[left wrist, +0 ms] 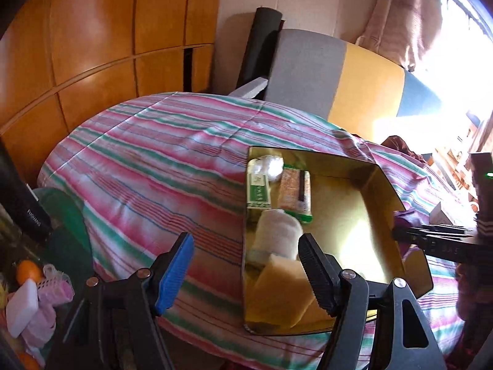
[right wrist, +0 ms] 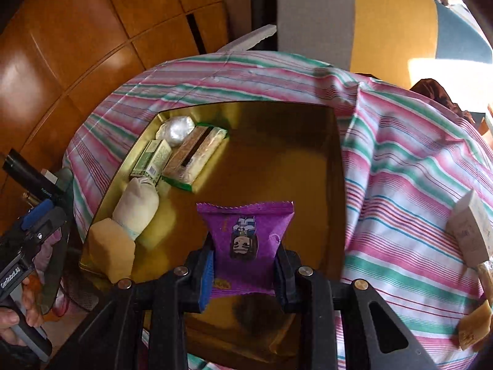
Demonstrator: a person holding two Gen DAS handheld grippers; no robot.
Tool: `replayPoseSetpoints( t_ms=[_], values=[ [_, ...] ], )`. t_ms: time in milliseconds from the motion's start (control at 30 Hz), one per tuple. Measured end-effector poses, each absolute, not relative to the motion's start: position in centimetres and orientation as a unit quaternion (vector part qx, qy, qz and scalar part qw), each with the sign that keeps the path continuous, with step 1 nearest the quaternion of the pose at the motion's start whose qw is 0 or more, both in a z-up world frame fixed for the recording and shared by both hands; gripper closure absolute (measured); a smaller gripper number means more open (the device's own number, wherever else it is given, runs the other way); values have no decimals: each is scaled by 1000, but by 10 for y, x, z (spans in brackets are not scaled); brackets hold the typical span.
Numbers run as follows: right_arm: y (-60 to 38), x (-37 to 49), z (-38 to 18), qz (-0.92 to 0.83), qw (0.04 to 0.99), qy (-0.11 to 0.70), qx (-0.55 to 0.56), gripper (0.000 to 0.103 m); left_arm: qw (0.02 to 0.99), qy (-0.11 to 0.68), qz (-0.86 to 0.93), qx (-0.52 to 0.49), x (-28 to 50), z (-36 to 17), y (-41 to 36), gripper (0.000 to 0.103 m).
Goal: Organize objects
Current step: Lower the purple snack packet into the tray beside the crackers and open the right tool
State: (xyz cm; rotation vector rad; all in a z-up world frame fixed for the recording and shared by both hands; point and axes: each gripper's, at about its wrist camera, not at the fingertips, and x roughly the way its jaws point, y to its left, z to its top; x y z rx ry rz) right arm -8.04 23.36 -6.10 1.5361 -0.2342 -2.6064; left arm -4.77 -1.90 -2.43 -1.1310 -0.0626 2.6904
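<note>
Right gripper clamped on purple snack packet over gold tray; left gripper jaws apart, empty.

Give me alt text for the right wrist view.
The right gripper is shut on a purple snack packet above a gold tray on a striped cloth. A green box, cream pouch and other items line the tray's left side.

Left wrist view: oblique, downward, from lower left. Right wrist view: steeper, closer. Shared: gold tray, striped cloth.
</note>
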Motion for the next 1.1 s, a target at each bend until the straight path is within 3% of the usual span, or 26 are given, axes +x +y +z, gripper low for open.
replayPoseSetpoints(
  t_ms=[233, 333, 500, 1100],
  values=[
    [186, -137, -98, -822, 69, -79, 559, 70, 100, -32, 912, -396, -50, -34, -35, 32],
    [174, -153, -106, -803, 108, -126, 573, 57, 97, -36, 911, -400, -51, -37, -40, 30],
    [167, -151, -98, -806, 132, -148, 558, 57, 91, -38, 909, -405, -53, -42, -43, 30],
    [205, -83, -47, -868, 75, -93, 483, 57, 115, 6, 916, -384, -36, -22, -13, 29]
  ],
)
